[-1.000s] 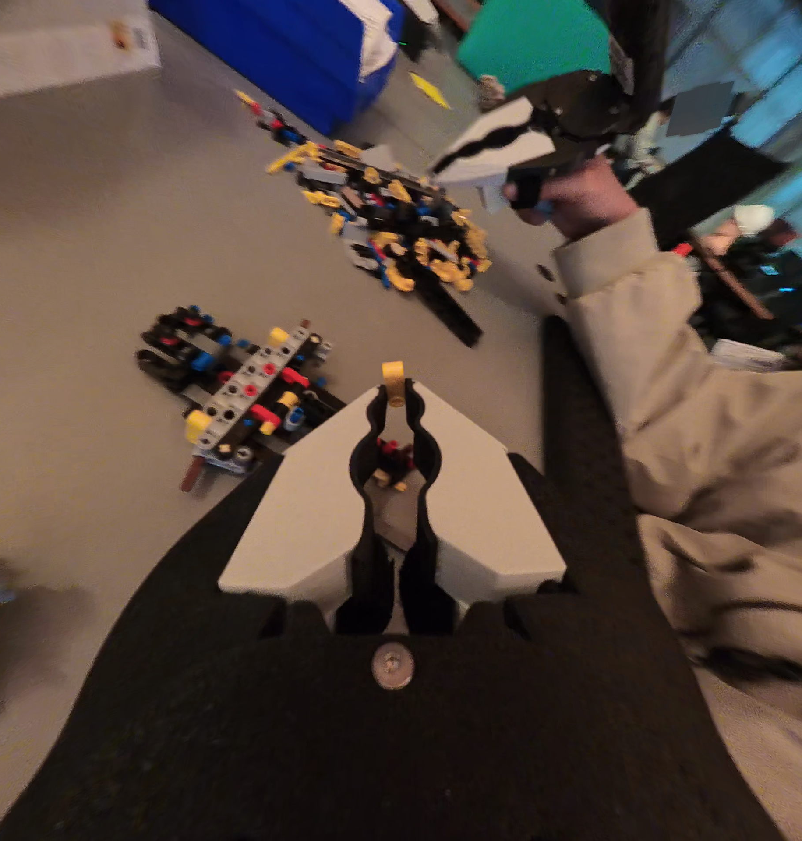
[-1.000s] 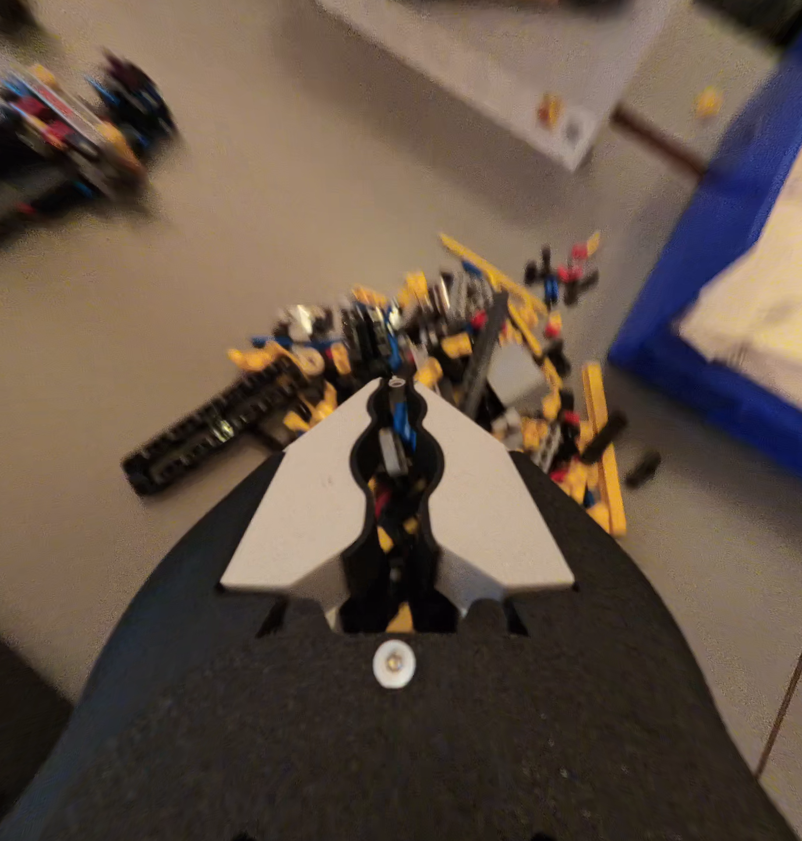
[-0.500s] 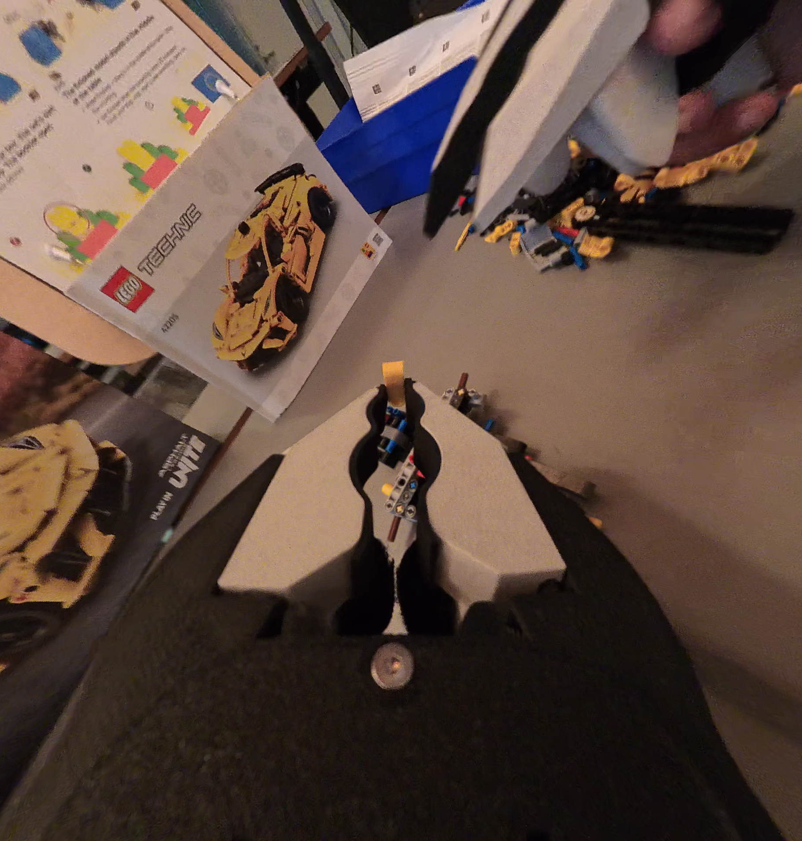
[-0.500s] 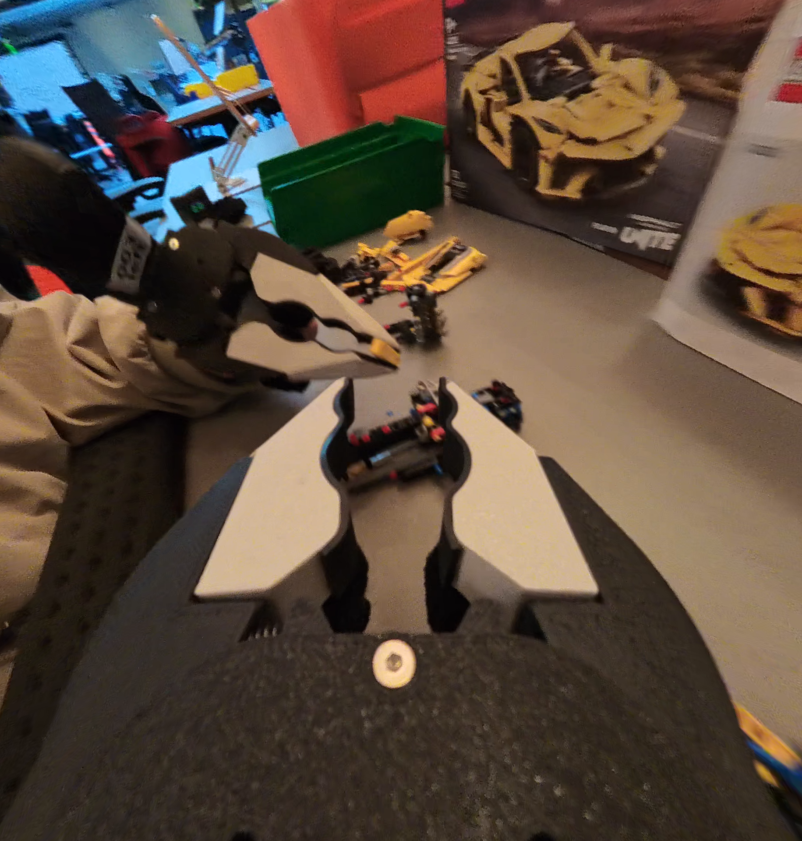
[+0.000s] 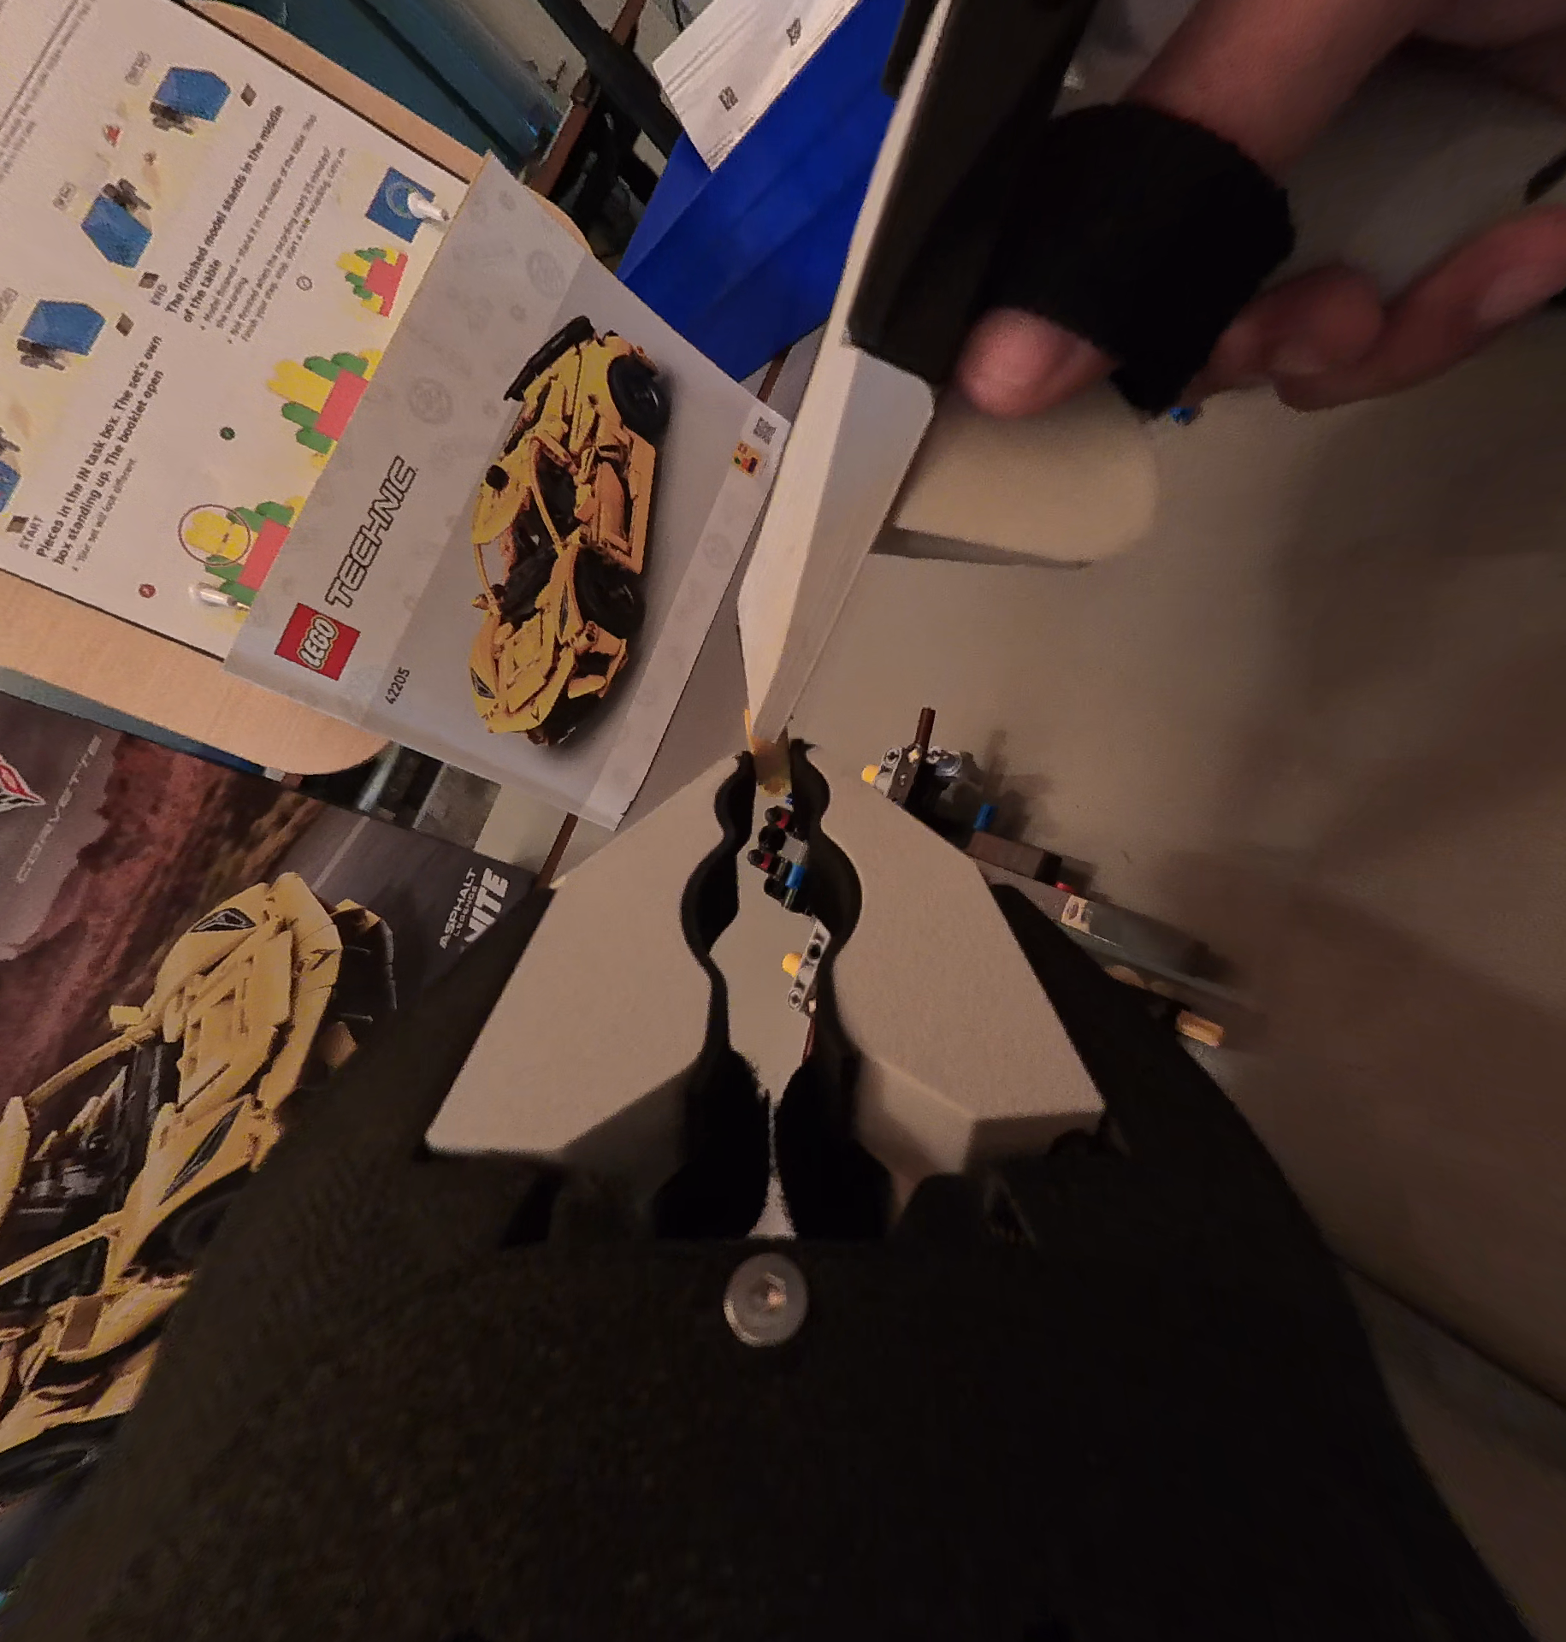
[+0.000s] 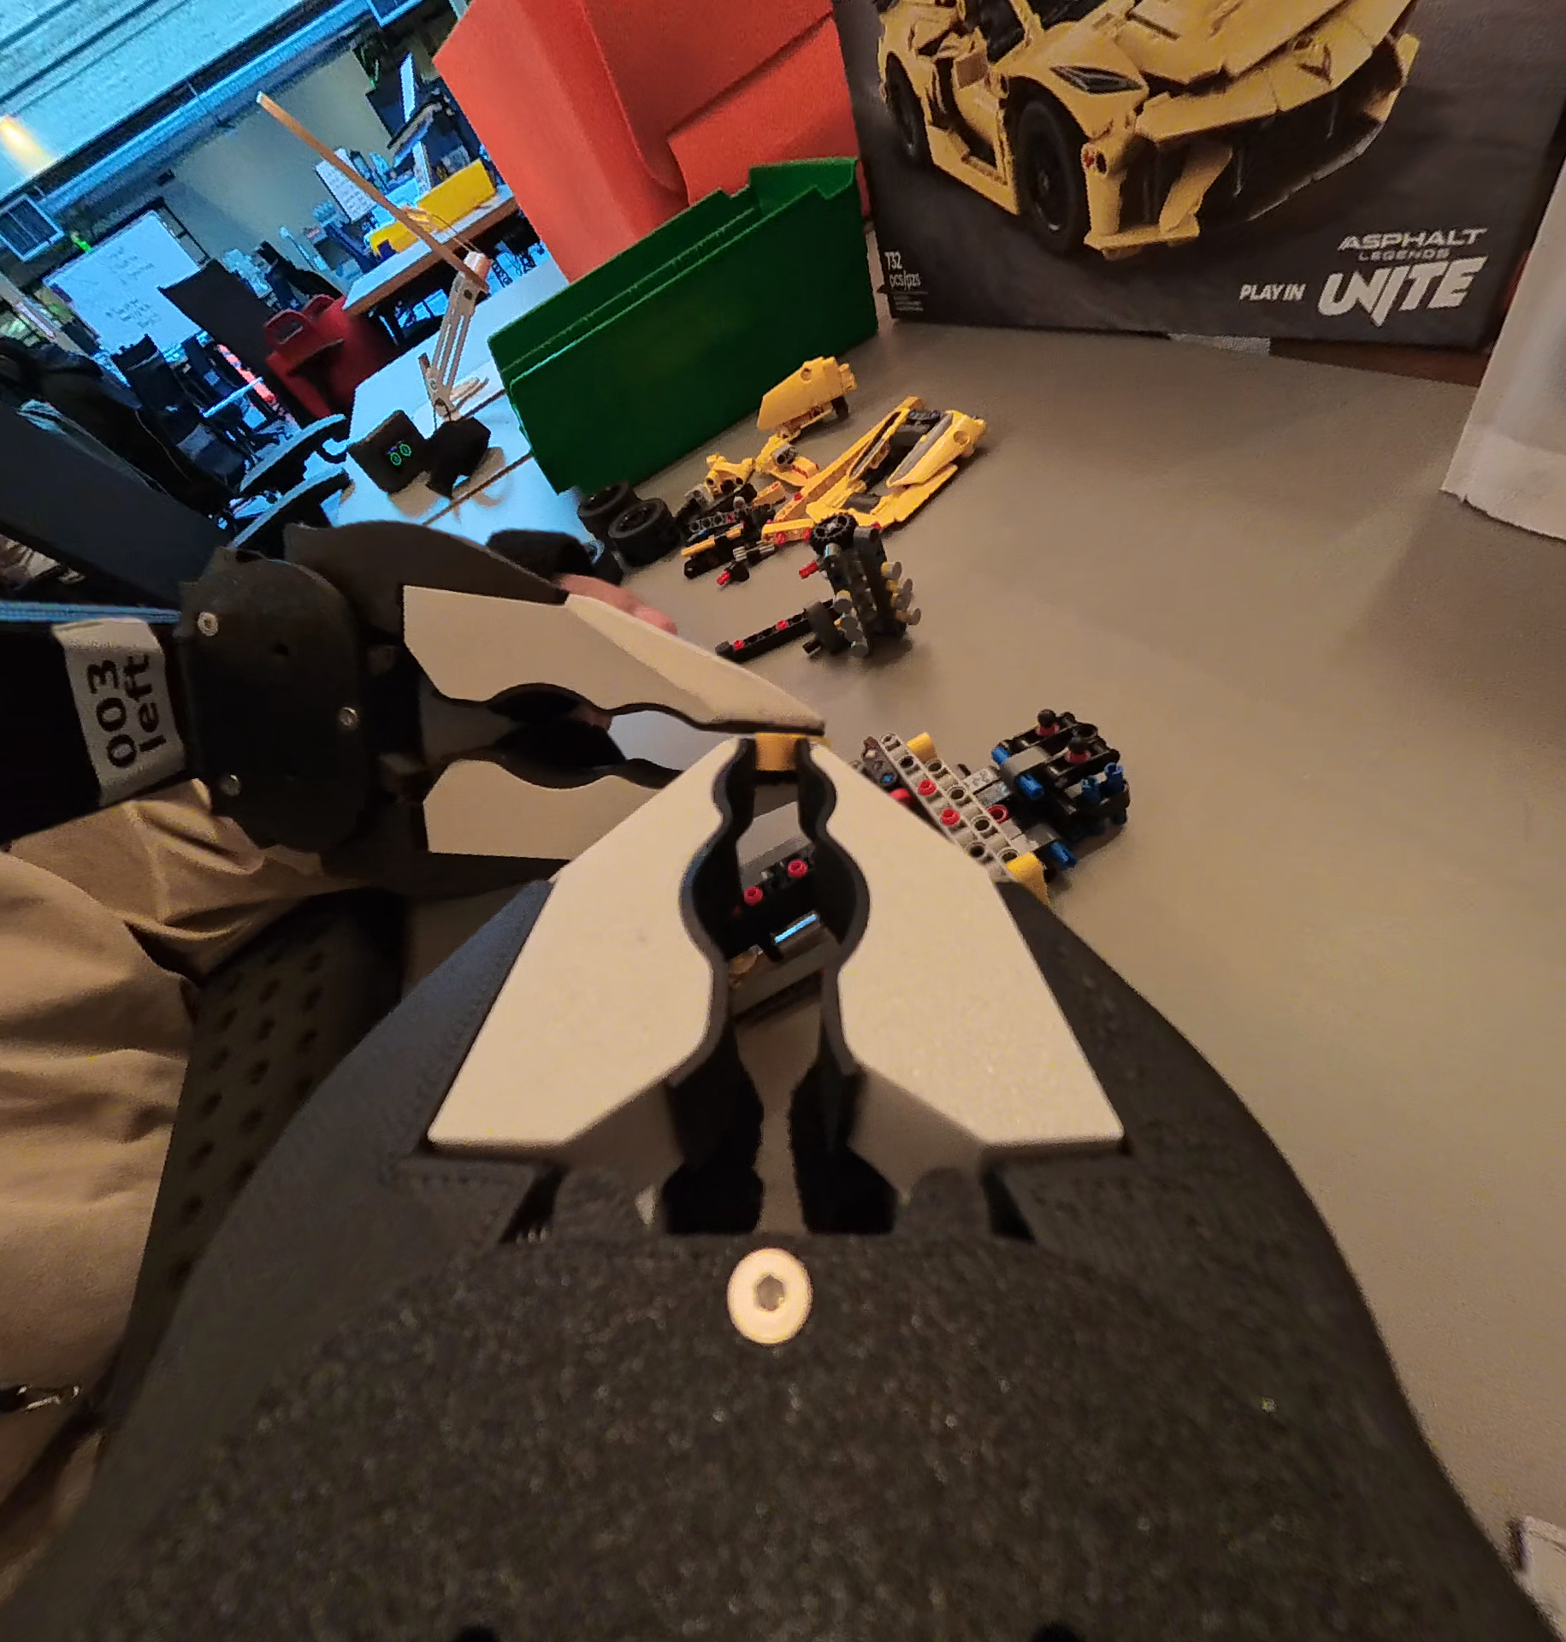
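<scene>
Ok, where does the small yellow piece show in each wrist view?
Left wrist view: small yellow piece at picture centre, pinched at the tips of the left tongs.
Right wrist view: picture centre, between the tips of the right tongs; the left tongs meet it from the left.
Shared landmark: the yellow-car box.

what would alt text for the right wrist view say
The right tongs and the left tongs meet tip to tip, both pinching one small yellow piece above a grey table. Just beyond lies a grey and black brick assembly; farther back are loose yellow panels, a green bin and a box showing a yellow car.
</scene>
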The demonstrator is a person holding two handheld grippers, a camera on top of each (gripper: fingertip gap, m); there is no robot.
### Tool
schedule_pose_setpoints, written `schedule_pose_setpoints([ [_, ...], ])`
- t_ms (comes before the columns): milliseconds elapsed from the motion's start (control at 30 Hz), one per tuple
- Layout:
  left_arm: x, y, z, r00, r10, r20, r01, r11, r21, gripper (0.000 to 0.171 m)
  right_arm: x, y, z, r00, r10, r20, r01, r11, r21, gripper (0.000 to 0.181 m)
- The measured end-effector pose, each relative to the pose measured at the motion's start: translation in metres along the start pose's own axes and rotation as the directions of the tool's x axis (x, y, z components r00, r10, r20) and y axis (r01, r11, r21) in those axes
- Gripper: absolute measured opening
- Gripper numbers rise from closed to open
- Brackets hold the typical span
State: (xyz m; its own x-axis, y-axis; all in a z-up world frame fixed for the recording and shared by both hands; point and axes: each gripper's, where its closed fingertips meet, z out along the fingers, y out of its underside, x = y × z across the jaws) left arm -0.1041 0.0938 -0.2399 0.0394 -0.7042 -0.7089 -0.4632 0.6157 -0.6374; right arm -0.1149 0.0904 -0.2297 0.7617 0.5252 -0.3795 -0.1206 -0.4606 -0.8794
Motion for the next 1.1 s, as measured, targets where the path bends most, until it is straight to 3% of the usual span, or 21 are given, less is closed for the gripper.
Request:
schedule_pose_setpoints([
  [67,-0.001,0.000,-0.001,1.000,-0.015,-0.014,0.015,1.000,0.018,0.008,0.006,-0.002,-0.005,0.999,-0.007,-0.032,0.007,1.000,0.005,0.006],
  [167,-0.011,0.019,-0.002,0.959,-0.261,-0.110,0.257,0.965,-0.047,0.010,0.046,-0.014,-0.040,0.964,-0.065,-0.258,0.076,0.997,0.031,0.006],
  [267,-0.026,0.041,-0.009,0.842,-0.508,-0.183,0.496,0.861,-0.108,0.010,0.094,-0.023,-0.116,0.841,-0.104,-0.530,0.145,0.989,0.037,0.006],
  [333,-0.011,0.051,-0.014,0.702,-0.632,-0.327,0.589,0.774,-0.232,0.014,0.119,-0.014,-0.175,0.732,-0.069,-0.678,0.119,0.992,0.028,0.006],
  [400,0.008,0.058,-0.020,0.591,-0.690,-0.418,0.599,0.722,-0.346,0.017,0.131,0.010,-0.216,0.688,0.000,-0.726,0.025,0.999,0.024,0.006],
  [500,0.030,0.069,-0.024,0.577,-0.676,-0.458,0.520,0.737,-0.433,0.020,0.135,0.041,-0.231,0.689,0.033,-0.724,-0.039,0.999,0.008,0.006],
  [567,0.045,0.076,-0.028,0.617,-0.623,-0.482,0.418,0.778,-0.469,0.021,0.143,0.054,-0.231,0.647,-0.009,-0.763,-0.060,0.996,-0.062,0.007],
  [633,0.054,0.078,-0.032,0.652,-0.564,-0.507,0.341,0.815,-0.468,0.021,0.149,0.056,-0.227,0.623,-0.034,-0.782,-0.062,0.994,-0.093,0.021],
  [733,0.064,0.069,-0.039,0.611,-0.571,-0.549,0.336,0.814,-0.474,0.013,0.146,0.042,-0.221,0.607,-0.059,-0.793,-0.003,0.997,-0.077,0.027],
  [800,0.068,0.064,-0.037,0.600,-0.579,-0.551,0.349,0.810,-0.471,0.013,0.131,0.025,-0.199,0.660,-0.103,-0.744,0.090,0.994,-0.058,0.027],
  [867,0.073,0.055,-0.032,0.583,-0.590,-0.558,0.381,0.806,-0.454,0.012,0.100,0.020,-0.155,0.787,-0.185,-0.588,0.169,0.982,-0.082,0.028],
  [967,0.084,0.037,-0.025,0.522,-0.627,-0.578,0.448,0.778,-0.440,0.009,0.026,0.042,-0.080,0.950,-0.262,-0.170,0.234,0.957,-0.170,0.034],
  [1033,0.081,0.026,-0.025,0.461,-0.661,-0.593,0.503,0.744,-0.439,0.010,-0.002,0.060,-0.048,0.966,-0.255,-0.041,0.237,0.937,-0.258,0.041],
  [1100,0.057,0.031,-0.021,0.482,-0.688,-0.542,0.564,0.717,-0.409,0.013,-0.012,0.072,-0.027,0.959,-0.283,-0.028,0.259,0.910,-0.325,0.043],
])
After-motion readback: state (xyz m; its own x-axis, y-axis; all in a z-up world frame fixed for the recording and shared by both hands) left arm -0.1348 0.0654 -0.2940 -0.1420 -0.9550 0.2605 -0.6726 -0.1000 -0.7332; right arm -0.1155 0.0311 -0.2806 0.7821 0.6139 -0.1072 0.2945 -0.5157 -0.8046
